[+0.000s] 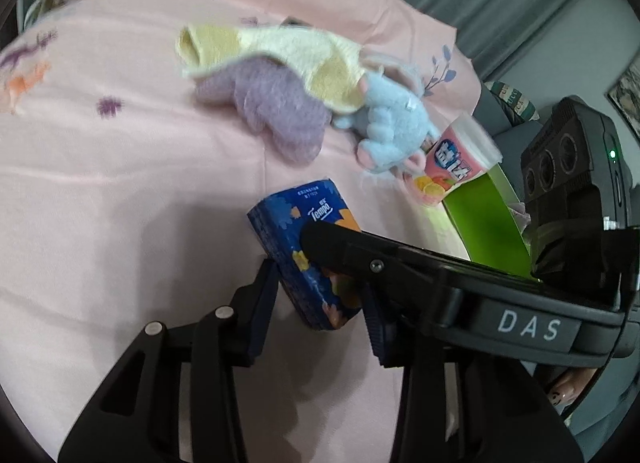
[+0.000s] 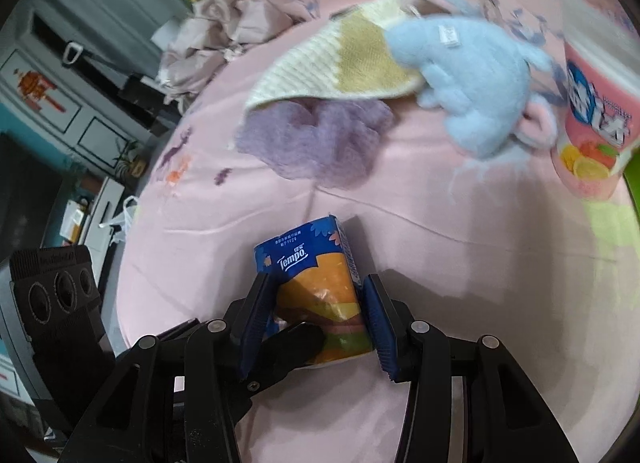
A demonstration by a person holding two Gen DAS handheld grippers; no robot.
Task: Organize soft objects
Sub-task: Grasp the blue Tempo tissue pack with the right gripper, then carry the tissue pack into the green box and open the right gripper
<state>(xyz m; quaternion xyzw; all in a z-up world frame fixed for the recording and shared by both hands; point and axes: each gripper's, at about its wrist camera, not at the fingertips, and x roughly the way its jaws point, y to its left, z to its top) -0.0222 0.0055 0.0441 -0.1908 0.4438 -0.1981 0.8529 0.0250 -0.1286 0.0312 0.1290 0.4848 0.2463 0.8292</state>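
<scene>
Right wrist view showed the Tempo tissue pack [image 2: 316, 287] standing on the pink bedsheet [image 2: 460, 263] at about 6 o'clock, its long axis running away from the camera toward 12 o'clock, brand end farthest out and tilted slightly to 11 o'clock. The right gripper [image 2: 318, 321] pointed steeply down at the bed, its two blue-padded fingers [image 2: 378, 325] clamped on the pack's left and right sides. One finger of the left gripper [image 2: 296, 343] crossed in from 8 o'clock and lay on the pack's near end.

In the left wrist view the same pack [image 1: 308, 251] sat near the centre, its long axis slanting from 11 o'clock down to 5 o'clock. The left gripper [image 1: 320, 291] also angled down; its fingers stood on either side of the pack's lower end, and the pads appeared to press it, though the right gripper's finger [image 1: 344, 251] crossing from 3 o'clock hid part of the contact.

Toward 1 o'clock lay a blue plush toy [image 1: 394, 127], with a cream-and-yellow knit cloth [image 1: 280, 55] over a purple fluffy cloth [image 1: 276, 111] at 12 o'clock. A pink canister [image 1: 452, 167] stood beside a green box [image 1: 488, 227] at 2 o'clock.
</scene>
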